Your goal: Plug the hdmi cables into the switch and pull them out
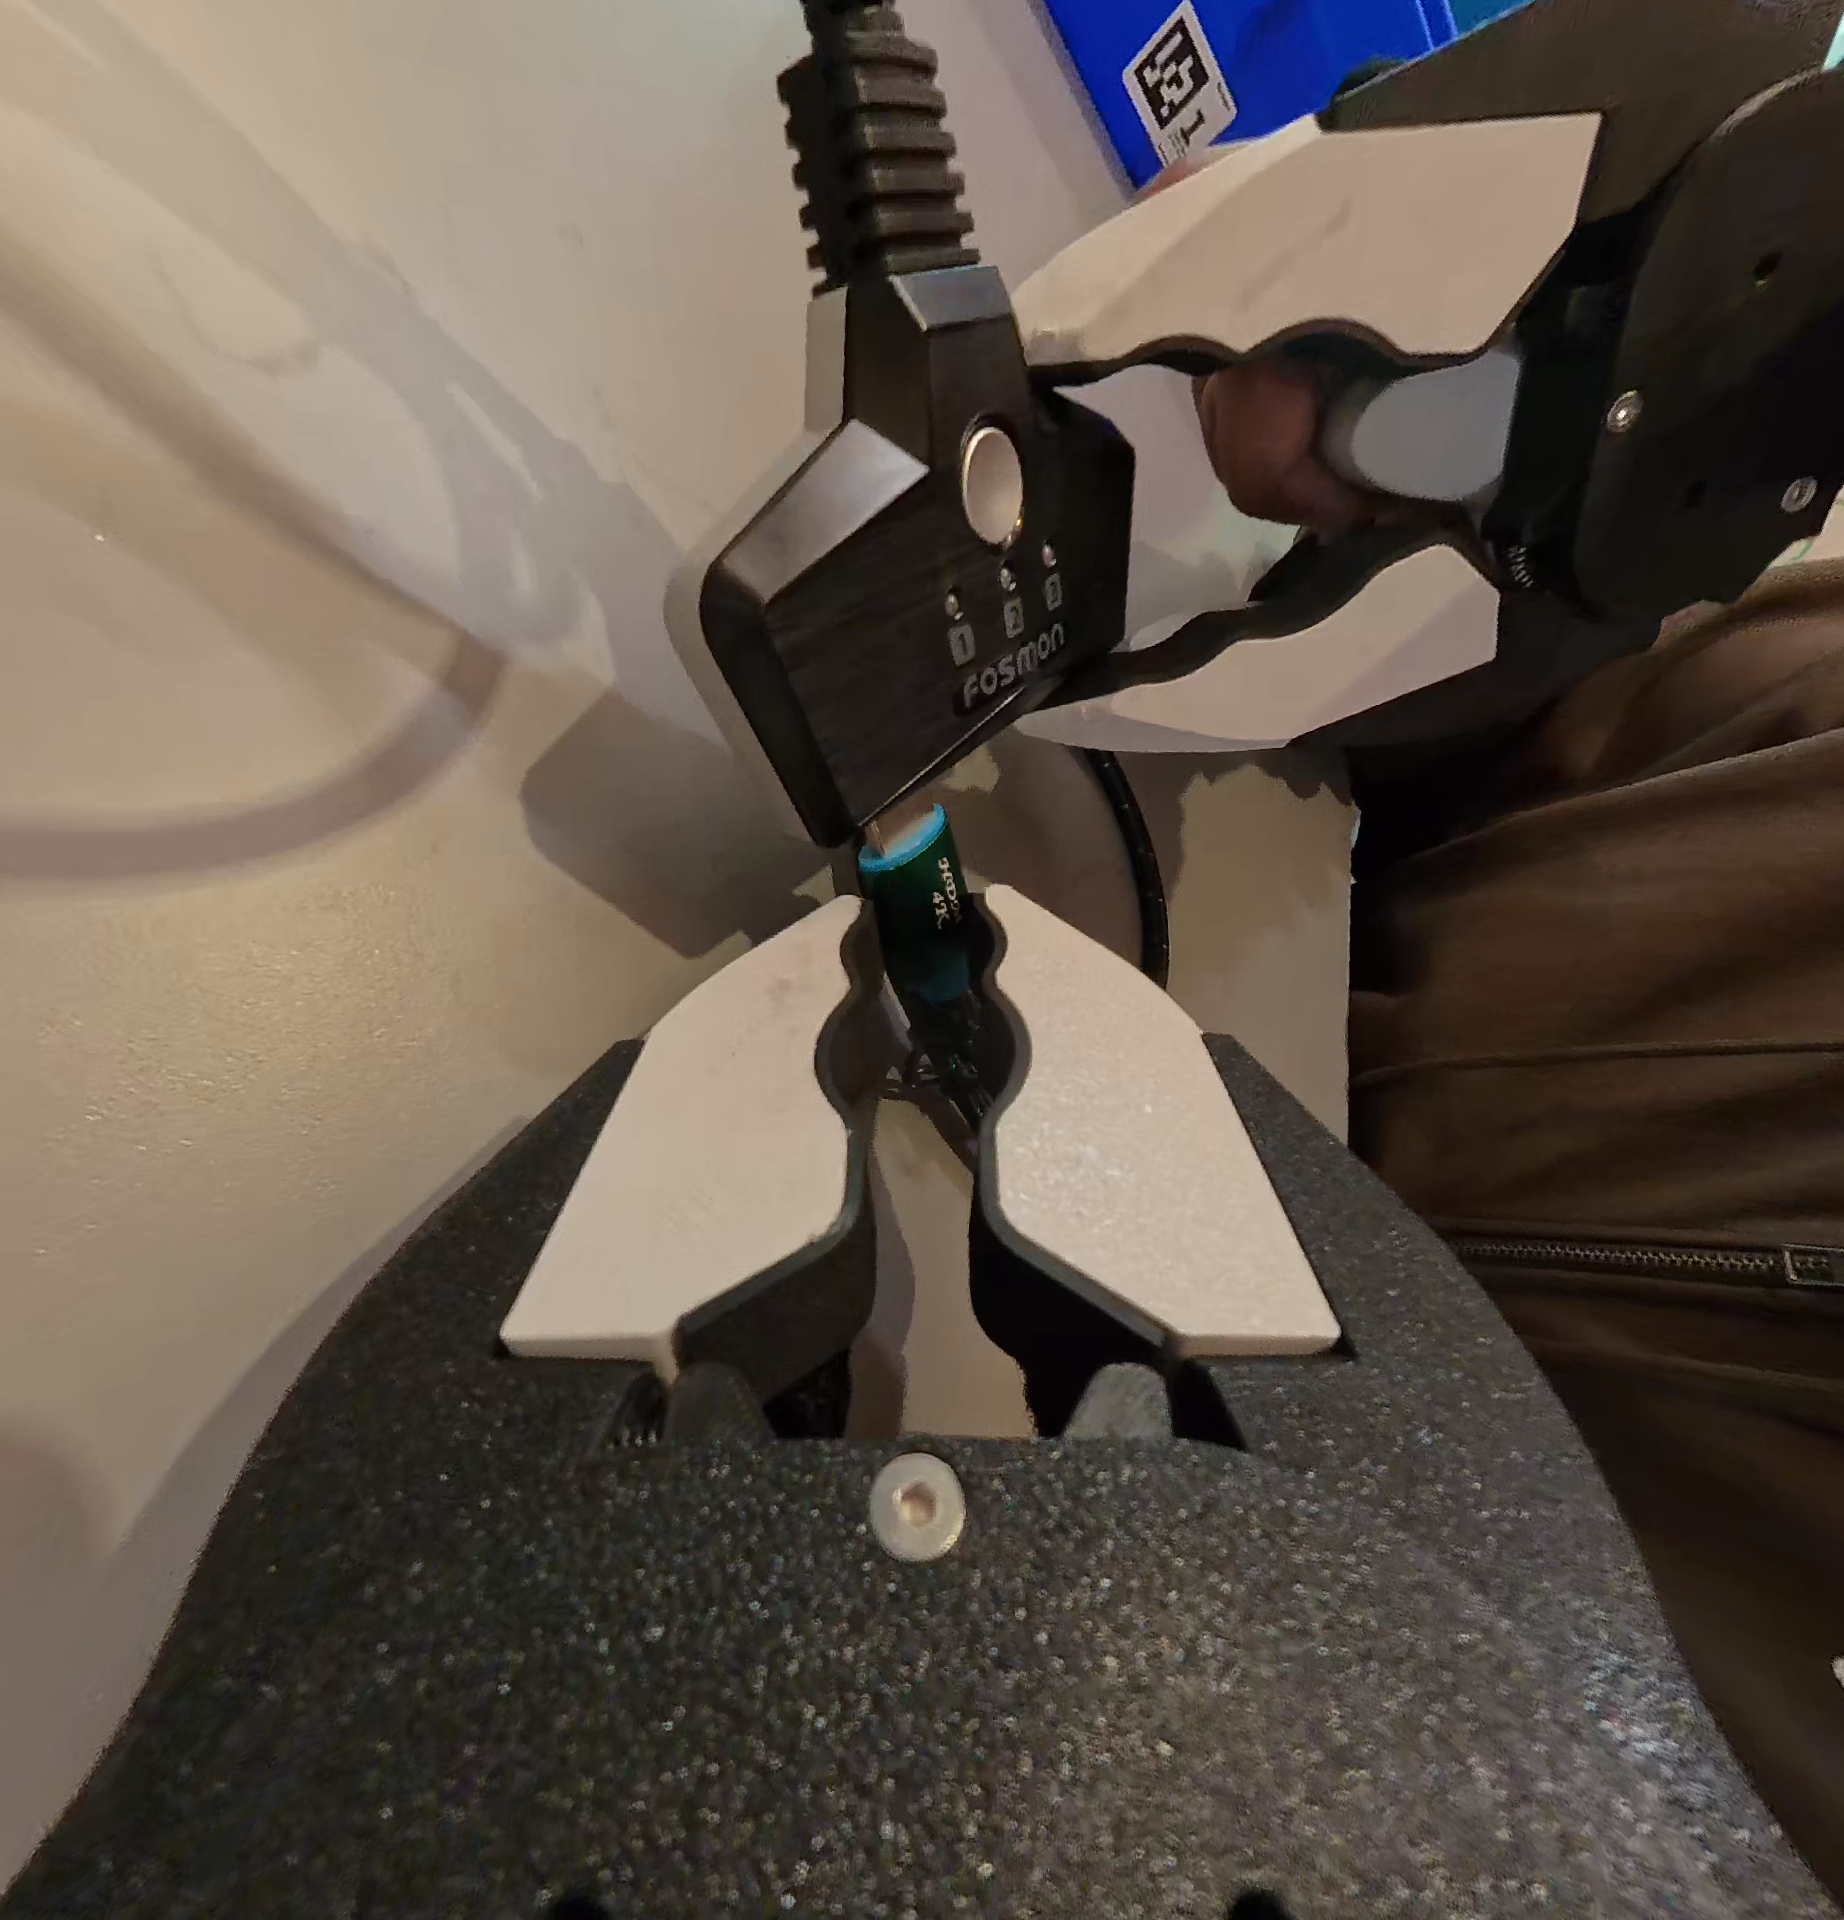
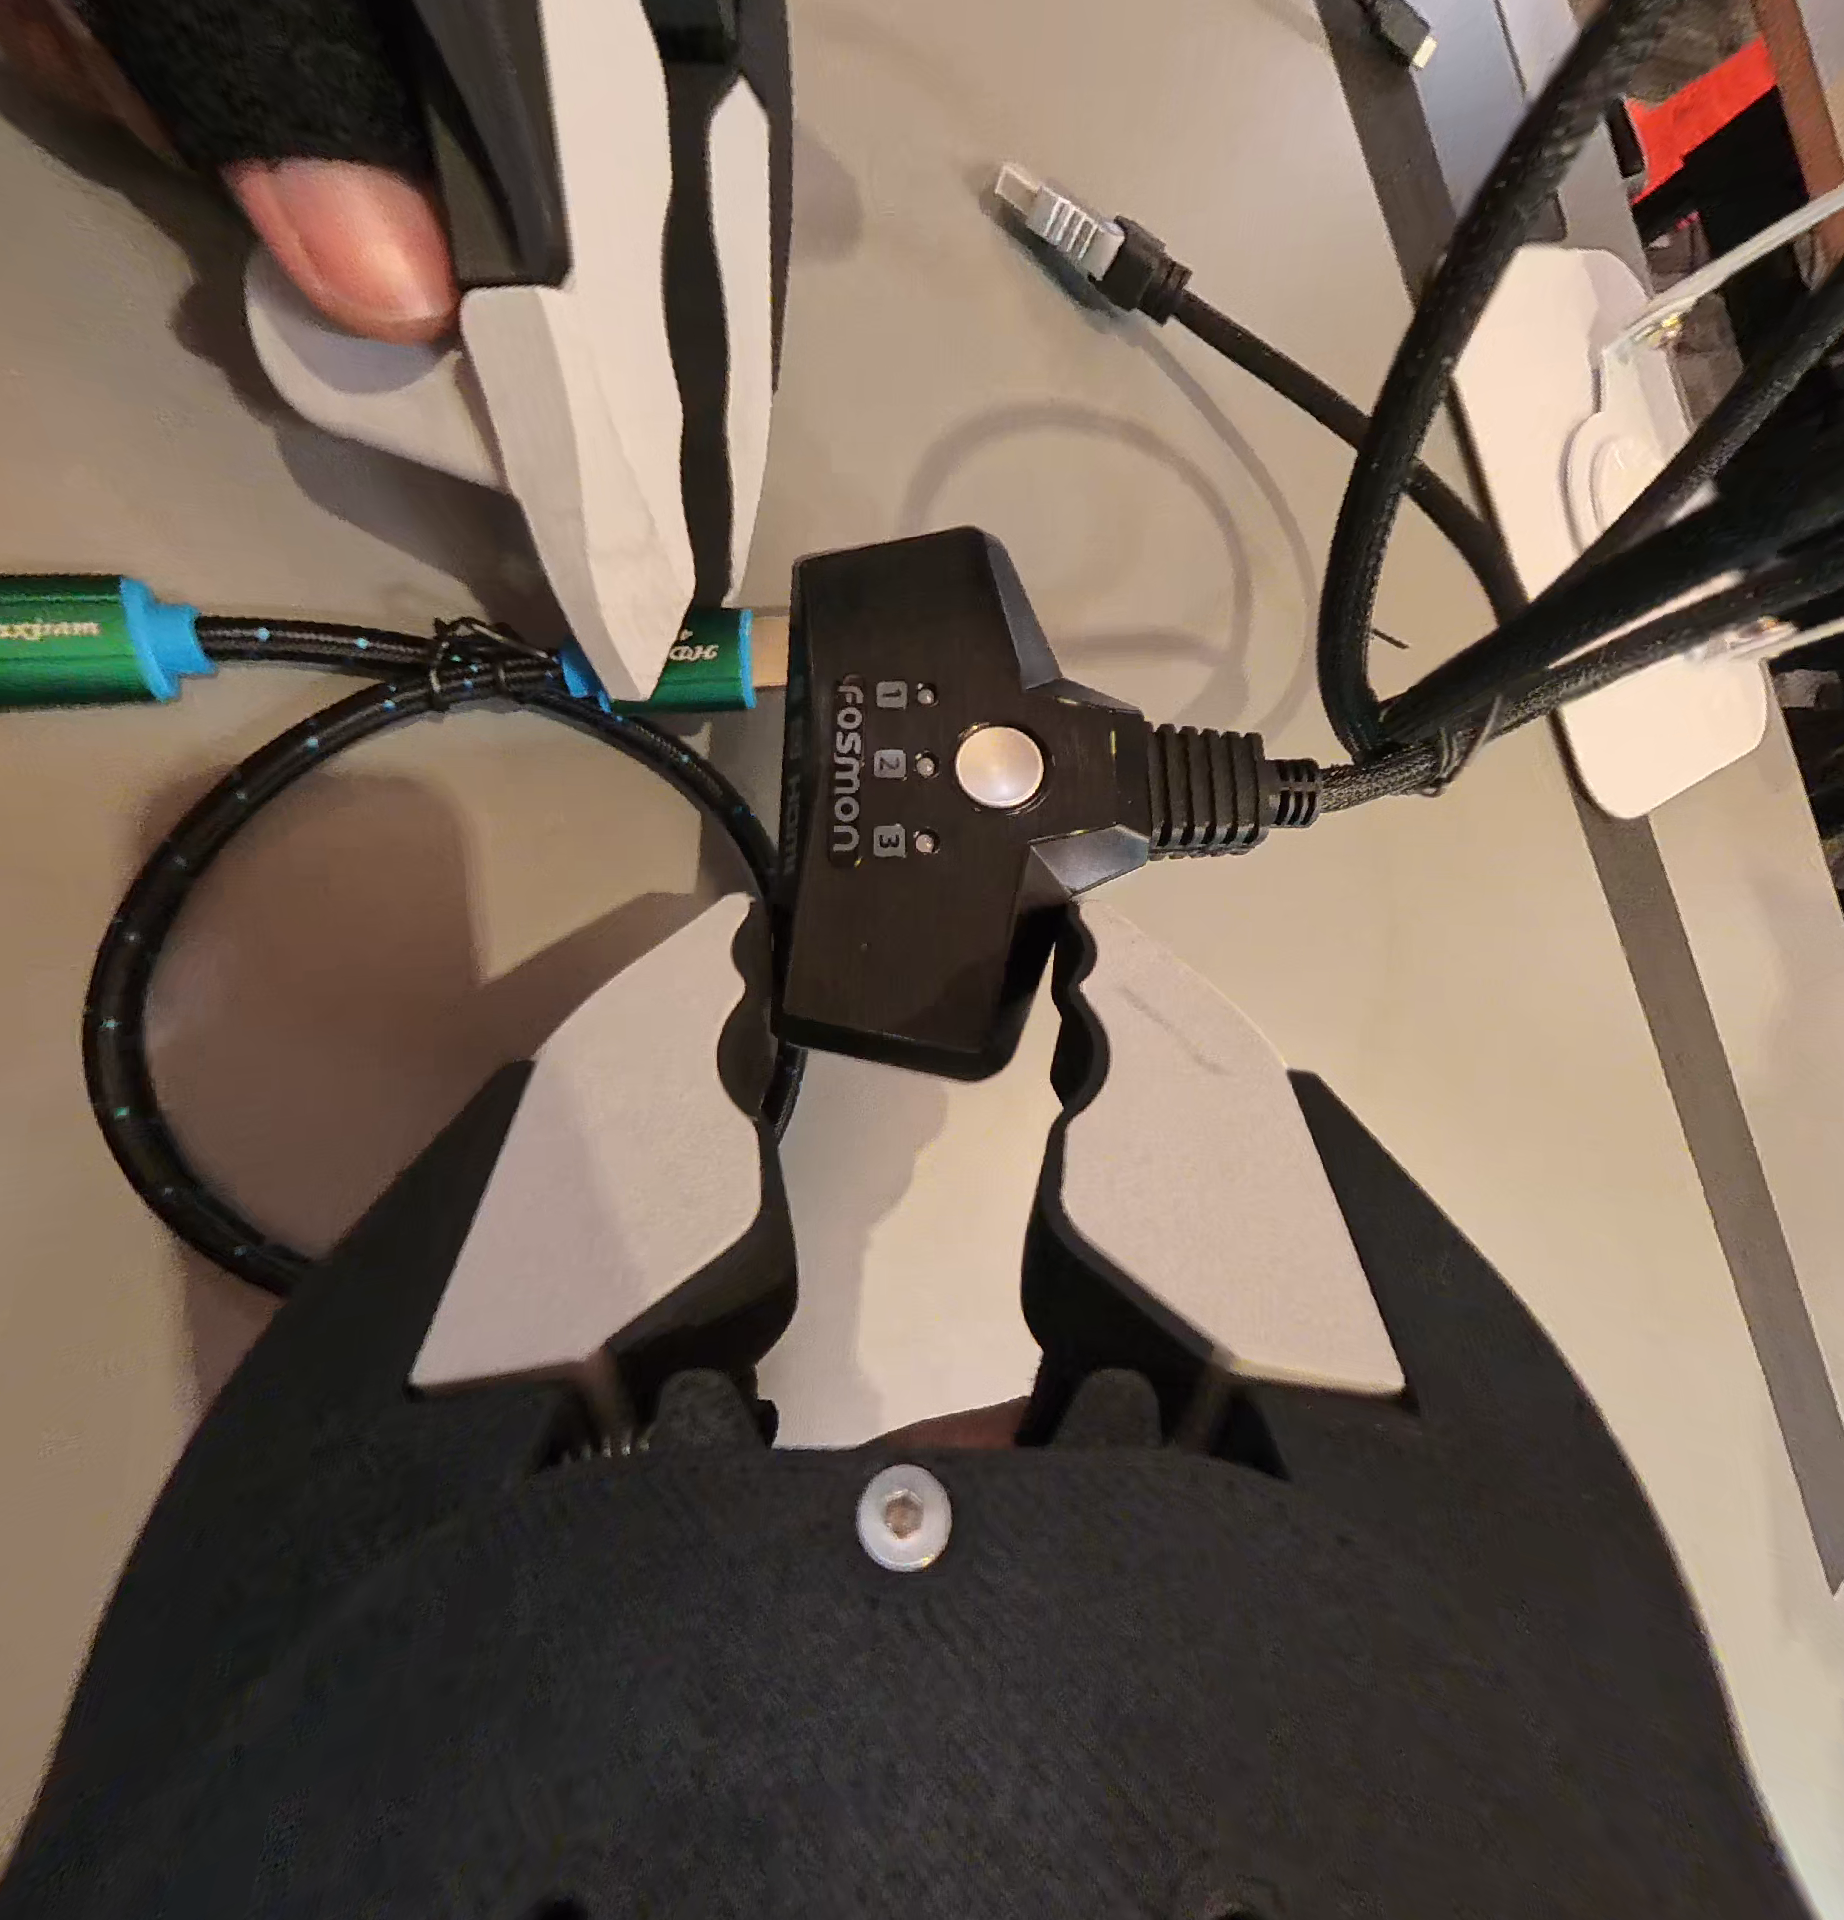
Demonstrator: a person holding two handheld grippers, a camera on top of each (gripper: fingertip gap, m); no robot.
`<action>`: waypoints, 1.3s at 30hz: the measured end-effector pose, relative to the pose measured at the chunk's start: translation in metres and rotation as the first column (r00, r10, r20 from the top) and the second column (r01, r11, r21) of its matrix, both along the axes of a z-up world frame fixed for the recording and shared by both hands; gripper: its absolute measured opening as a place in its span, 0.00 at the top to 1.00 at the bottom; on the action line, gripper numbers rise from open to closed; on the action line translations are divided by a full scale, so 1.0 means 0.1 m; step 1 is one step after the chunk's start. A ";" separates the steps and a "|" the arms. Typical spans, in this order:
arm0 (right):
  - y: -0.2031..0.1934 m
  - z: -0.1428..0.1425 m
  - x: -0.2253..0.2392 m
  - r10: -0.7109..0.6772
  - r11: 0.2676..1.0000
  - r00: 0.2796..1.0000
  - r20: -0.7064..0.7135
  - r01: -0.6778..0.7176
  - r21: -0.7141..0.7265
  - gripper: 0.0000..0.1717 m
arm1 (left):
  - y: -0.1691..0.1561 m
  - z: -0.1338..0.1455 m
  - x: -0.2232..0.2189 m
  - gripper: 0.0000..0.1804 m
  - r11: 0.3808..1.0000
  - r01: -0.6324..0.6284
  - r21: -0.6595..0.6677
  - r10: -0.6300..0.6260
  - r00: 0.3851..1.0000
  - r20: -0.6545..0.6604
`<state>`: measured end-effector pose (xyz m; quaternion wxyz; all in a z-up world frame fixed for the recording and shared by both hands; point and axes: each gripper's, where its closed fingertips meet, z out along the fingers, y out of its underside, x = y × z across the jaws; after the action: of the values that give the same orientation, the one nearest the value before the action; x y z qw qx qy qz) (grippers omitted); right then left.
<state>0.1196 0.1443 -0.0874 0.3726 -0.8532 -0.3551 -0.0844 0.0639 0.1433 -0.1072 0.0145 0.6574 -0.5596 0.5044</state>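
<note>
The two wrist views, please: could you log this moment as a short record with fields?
Surface: beige tabletop
Left claw: closed on the green cable plug, fingers pressing its sides
Right claw: clamped on the black switch box
Plug and box: plug's metal tip at the box's port edge, partly in
Box top: round silver button
Cable: black braided loop with a second green plug
Nearby: loose black network cable

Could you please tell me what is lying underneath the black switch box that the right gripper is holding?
Under the black switch box, the braided black cable loops past its left edge over the beige table. The box covers whatever lies directly beneath.
</note>
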 end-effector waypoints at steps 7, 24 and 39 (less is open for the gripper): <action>-0.08 0.00 -0.02 0.135 0.991 0.990 -0.037 -0.136 -0.004 0.69 | -0.10 -0.01 -0.02 0.92 0.997 0.068 0.024 -0.068 0.998 0.004; -0.08 -0.16 0.03 0.094 0.987 0.968 -0.232 -0.121 -0.104 0.69 | -0.02 0.06 0.01 0.92 0.999 0.039 0.004 -0.039 0.997 0.063; -0.07 0.02 0.04 -0.173 0.938 0.585 -0.792 -0.147 -0.314 0.67 | 0.03 0.19 0.00 0.92 0.996 0.080 0.034 -0.084 0.983 0.165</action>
<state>0.1235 0.1374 -0.0855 0.3362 -0.8513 -0.1486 0.3745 0.0636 0.1465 -0.0880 -0.0204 0.5895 -0.5923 0.5488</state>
